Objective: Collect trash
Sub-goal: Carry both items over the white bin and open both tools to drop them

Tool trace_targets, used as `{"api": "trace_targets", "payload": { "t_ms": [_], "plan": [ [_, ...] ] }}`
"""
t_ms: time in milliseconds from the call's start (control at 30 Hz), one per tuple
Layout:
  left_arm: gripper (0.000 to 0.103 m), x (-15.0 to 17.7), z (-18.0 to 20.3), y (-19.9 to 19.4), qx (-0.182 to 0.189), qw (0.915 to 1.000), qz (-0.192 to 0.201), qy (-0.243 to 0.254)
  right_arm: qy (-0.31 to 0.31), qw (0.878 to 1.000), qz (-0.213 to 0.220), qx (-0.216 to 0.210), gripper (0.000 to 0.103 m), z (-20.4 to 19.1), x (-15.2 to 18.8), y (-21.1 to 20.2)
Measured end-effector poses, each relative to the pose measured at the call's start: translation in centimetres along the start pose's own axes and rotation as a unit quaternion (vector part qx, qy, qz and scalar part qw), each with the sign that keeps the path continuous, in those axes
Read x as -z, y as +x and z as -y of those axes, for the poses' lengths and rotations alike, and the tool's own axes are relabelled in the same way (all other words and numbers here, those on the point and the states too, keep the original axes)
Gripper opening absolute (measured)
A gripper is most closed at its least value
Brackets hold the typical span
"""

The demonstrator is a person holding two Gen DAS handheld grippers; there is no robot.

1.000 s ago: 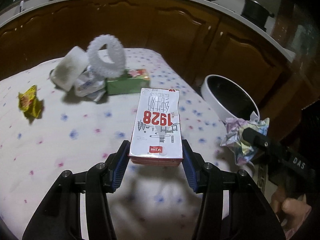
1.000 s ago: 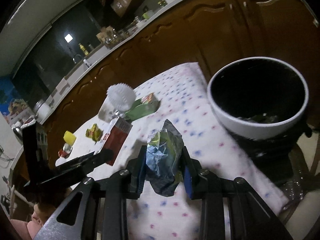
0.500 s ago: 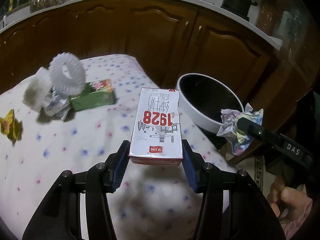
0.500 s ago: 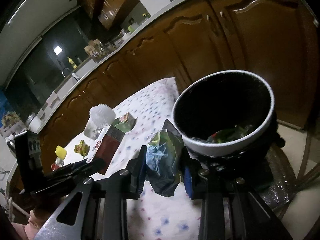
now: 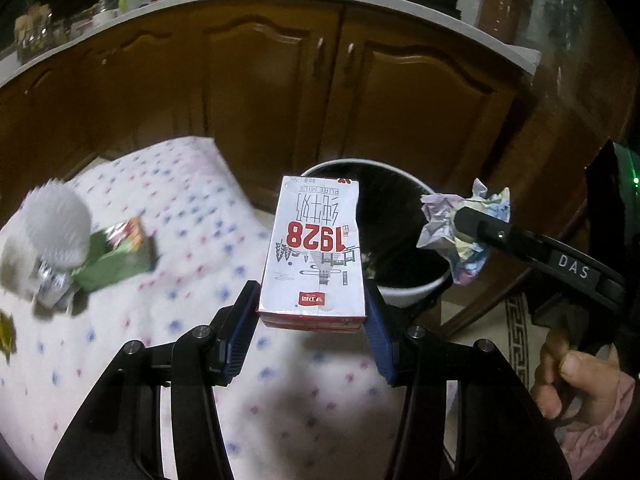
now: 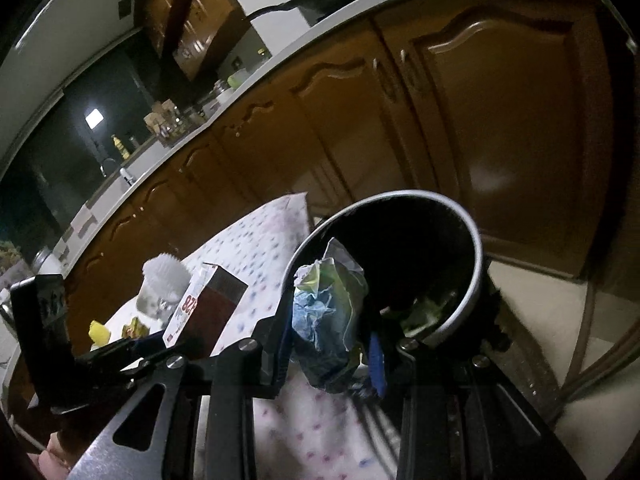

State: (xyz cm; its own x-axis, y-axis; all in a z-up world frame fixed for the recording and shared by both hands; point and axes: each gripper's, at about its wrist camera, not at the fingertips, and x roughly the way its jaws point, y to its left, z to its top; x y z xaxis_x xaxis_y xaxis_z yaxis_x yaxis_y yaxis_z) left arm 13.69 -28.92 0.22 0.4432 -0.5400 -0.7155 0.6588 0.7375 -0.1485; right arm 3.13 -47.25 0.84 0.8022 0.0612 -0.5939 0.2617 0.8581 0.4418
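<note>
The left gripper [image 5: 312, 312] is clamped on a white and red milk carton [image 5: 316, 248], its blue pads pressing the carton's two sides near the base; the carton's far end reaches over the near rim of the trash bin [image 5: 408, 292]. The right gripper [image 6: 332, 340] grips a crumpled wad of paper [image 6: 328, 312], blue and yellow-green, which hides most of both pads. From the left wrist view this wad [image 5: 464, 228] hangs at the bin's right rim. The bin [image 6: 464, 304] is white outside and black inside, standing just past the right edge of the table; only some green scraps at its bottom can be made out. The table wears a dotted white cloth [image 5: 168, 320]. Near its far left corner lie a green packet [image 5: 116, 260], a white bristly ring [image 5: 56, 220] and a foil wrapper [image 5: 50, 284], all blurred. A yellow wrapper [image 5: 6, 334] is cut off by the frame edge. A person's hand [image 5: 576, 376] shows only partly at lower right.
</note>
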Motion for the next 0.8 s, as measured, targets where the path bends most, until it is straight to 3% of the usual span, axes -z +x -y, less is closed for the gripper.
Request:
{"api": "trace_targets", "payload": {
  "t_ms": [333, 800],
  "plan": [
    [0.050, -3.5, 2.2, 3.3, 0.012, 0.9992, -0.027, 0.028, -0.005, 1.000, -0.010, 0.018, 0.034, 1.6, -2.8, 1.7],
    [0.050, -4.7, 2.9, 7.3, 0.011, 0.9968, -0.070, 0.037, -0.007, 0.998, -0.040, 0.037, 0.036, 3.0, -4.3, 4.8]
  ]
}}
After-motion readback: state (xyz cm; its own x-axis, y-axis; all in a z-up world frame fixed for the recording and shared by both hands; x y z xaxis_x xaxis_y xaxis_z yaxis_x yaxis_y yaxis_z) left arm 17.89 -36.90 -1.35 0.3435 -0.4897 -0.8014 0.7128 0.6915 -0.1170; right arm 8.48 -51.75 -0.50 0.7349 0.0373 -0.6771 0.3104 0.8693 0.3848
